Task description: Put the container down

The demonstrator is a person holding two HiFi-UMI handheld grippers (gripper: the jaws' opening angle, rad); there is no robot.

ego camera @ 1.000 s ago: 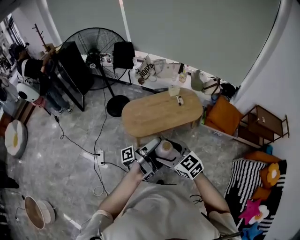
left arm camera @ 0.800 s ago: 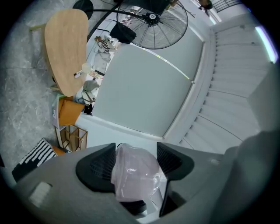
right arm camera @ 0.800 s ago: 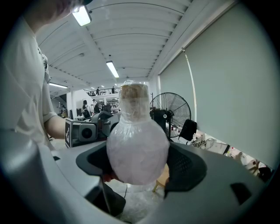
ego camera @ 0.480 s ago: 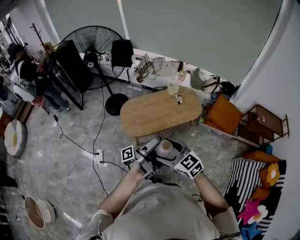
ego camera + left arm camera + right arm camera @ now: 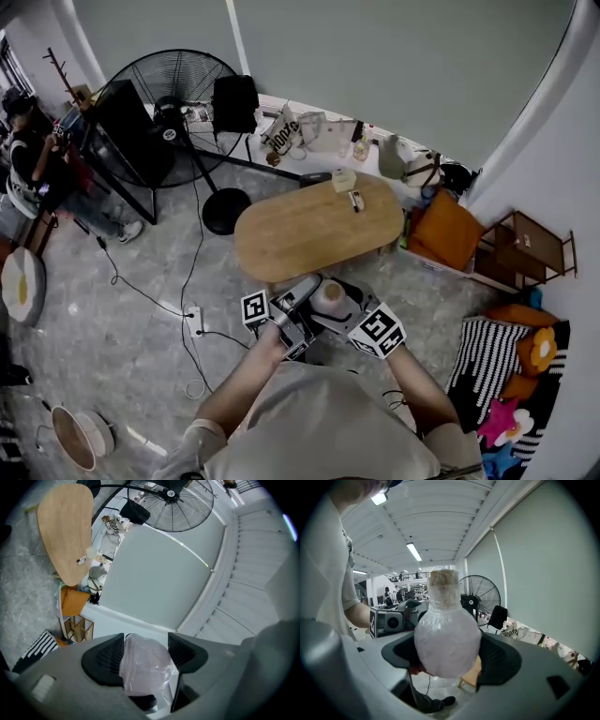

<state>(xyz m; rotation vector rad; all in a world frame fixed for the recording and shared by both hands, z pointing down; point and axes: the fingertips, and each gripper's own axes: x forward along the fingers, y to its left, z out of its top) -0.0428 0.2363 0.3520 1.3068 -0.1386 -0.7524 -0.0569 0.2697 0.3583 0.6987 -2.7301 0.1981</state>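
a person stands on the near side of a wooden table point(image 5: 309, 225), seen from above, holding a gripper in each hand at chest height. between the two grippers is the container point(image 5: 329, 296), a round-bellied flask with a cork top, wrapped all over in thin clear plastic. it hangs in the air just short of the table's near edge, over the floor, not yet above the wood.

the right gripper point(image 5: 452, 656) has its jaws clenched on the flask's wide belly, neck pointing up. the left gripper point(image 5: 147, 656) has its jaws pressed on another plastic-wrapped part of the same flask.

the flask likely needs to go forward past the table's near edge, then down with the neck kept upright, onto bare wood in the table's middle. two small items point(image 5: 349, 187) sit at the table's far edge, well clear. the wrap looks slippery and the belly is round, so a firm hold until the base rests seems wise. releasing one gripper first would show whether it stands. the base is hidden.
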